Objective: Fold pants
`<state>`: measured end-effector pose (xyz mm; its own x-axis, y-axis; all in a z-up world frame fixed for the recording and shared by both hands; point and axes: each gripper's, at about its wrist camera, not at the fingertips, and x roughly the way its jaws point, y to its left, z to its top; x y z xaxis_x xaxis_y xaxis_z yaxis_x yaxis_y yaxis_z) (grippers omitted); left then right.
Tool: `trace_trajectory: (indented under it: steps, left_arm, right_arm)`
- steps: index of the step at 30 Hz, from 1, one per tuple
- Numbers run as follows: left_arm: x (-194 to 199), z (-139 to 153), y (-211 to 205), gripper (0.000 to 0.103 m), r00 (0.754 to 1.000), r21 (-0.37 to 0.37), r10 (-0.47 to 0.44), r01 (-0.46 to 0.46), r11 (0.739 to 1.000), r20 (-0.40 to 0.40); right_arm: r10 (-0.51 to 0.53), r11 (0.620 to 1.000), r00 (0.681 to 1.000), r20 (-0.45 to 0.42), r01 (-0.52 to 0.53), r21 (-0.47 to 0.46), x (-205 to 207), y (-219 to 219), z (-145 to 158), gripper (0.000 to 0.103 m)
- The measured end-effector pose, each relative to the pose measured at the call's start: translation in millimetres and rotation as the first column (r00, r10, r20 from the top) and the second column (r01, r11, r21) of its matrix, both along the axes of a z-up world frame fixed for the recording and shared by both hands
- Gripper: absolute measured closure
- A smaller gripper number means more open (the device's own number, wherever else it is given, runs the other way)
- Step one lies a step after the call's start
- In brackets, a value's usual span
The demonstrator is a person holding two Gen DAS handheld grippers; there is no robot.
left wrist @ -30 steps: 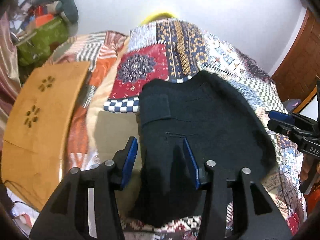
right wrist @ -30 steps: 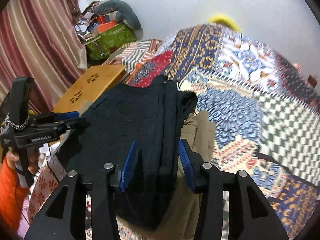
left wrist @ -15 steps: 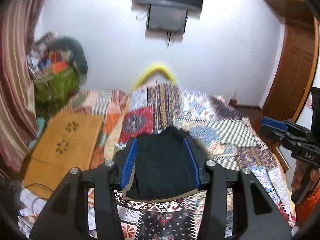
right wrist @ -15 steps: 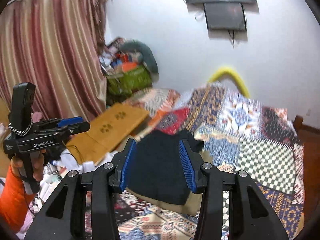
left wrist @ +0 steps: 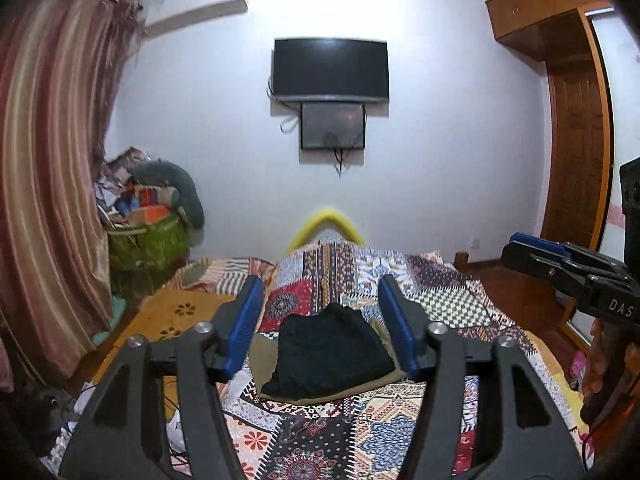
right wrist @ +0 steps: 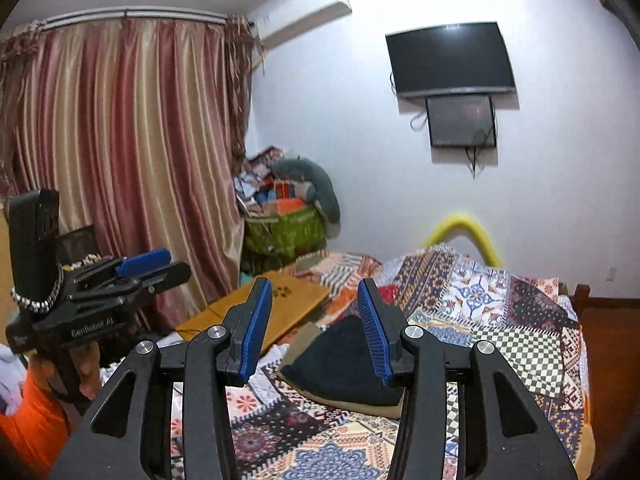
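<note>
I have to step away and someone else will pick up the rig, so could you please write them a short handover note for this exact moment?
Left gripper: nothing between its jaws, which are opening, held above the bed.
Right gripper: open, nothing held, also off the bed.
Black pants: folded into a compact stack, lying on a tan cloth on the patchwork bedspread.
Done: the fold looks complete and released.
Left: probably nothing beyond checking that the stack is neat.

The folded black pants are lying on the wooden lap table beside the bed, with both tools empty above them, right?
Not quite: the folded black pants lie on the patchwork quilt of the bed, not the table, as the left wrist view shows. Both tools are indeed empty.
</note>
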<state>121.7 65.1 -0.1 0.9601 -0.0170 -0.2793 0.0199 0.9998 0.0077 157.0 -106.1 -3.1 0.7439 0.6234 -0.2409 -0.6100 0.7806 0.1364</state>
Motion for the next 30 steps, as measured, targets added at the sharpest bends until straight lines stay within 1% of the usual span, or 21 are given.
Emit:
trace_trajectory:
  steps: [1, 2, 3, 4, 5, 6, 7, 9, 12, 13, 16, 18, 20, 24, 30]
  left_arm:
    - [-7, 1, -2, 0.04, 1.0, -0.002, 0.001, -0.001, 1.0, 0.011]
    - [-15, 2, -5, 0.039, 1.0, -0.006, 0.001, -0.001, 1.0, 0.022]
    - [-21, 2, -7, 0.037, 1.0, -0.008, 0.005, -0.005, 1.0, 0.03]
    - [-25, 2, -9, 0.031, 0.999, -0.007, 0.01, -0.01, 1.0, 0.037]
    - [-30, 2, -11, 0.022, 0.999, -0.005, 0.025, -0.025, 1.0, 0.048]
    - [-35, 1, -13, 0.017, 0.998, -0.005, 0.031, -0.031, 1.0, 0.056]
    - [-39, 1, -14, 0.009, 0.997, -0.011, 0.035, -0.035, 0.999, 0.068]
    - [-47, 1, -16, 0.007, 0.996, -0.014, 0.039, -0.038, 0.999, 0.078]
    - [-52, -1, -20, 0.004, 0.995, -0.002, 0.044, -0.044, 0.999, 0.091]
    - [-54, -1, -21, 0.002, 0.994, -0.002, 0.045, -0.045, 0.999, 0.095]
    - [-52, -2, -19, 0.001, 0.995, -0.014, 0.035, -0.034, 0.999, 0.093]
    - [-54, -4, -20, 0.001, 0.995, -0.016, 0.031, -0.029, 0.999, 0.092]
    - [-52, -4, -19, 0.001, 0.995, -0.01, 0.034, -0.033, 0.999, 0.094]
    - [-51, -6, -19, 0.001, 0.995, -0.016, 0.031, -0.03, 0.999, 0.093]
    - [-52, -9, -21, 0.001, 0.995, -0.017, 0.024, -0.023, 1.0, 0.095]
  right_arm:
    - [0.002, 1.0, 1.0, 0.008, -0.002, 0.011, -9, -2, 2, 0.061]
    - [0.003, 1.0, 1.0, 0.011, -0.003, 0.016, -12, -2, 2, 0.058]
    - [0.001, 1.0, 1.0, 0.017, -0.002, 0.02, -17, -3, 2, 0.053]
    - [-0.005, 1.0, 1.0, 0.026, 0.005, 0.023, -23, -4, 2, 0.05]
    - [-0.013, 1.0, 0.999, 0.034, 0.012, 0.025, -27, -5, 2, 0.045]
    - [-0.024, 0.999, 0.999, 0.045, 0.023, 0.024, -32, -5, 1, 0.039]
    - [-0.037, 0.999, 0.998, 0.057, 0.036, 0.023, -38, -4, 1, 0.036]
    - [-0.05, 0.999, 0.997, 0.066, 0.049, 0.021, -42, -4, 0, 0.026]
    - [-0.074, 0.997, 0.994, 0.077, 0.073, 0.022, -45, -4, -2, 0.019]
    - [-0.082, 0.997, 0.994, 0.078, 0.081, 0.02, -46, -4, -2, 0.018]
    - [-0.104, 0.995, 0.992, 0.077, 0.102, 0.022, -49, -5, -2, 0.011]
    - [-0.117, 0.993, 0.99, 0.077, 0.116, 0.024, -51, -7, -4, 0.0]
    - [-0.127, 0.992, 0.989, 0.081, 0.125, 0.025, -52, -9, -6, 0.0]
    - [-0.135, 0.991, 0.989, 0.063, 0.133, 0.029, -48, -12, -7, 0.0]
    - [-0.135, 0.991, 0.988, 0.07, 0.134, 0.023, -55, -15, -9, 0.0]
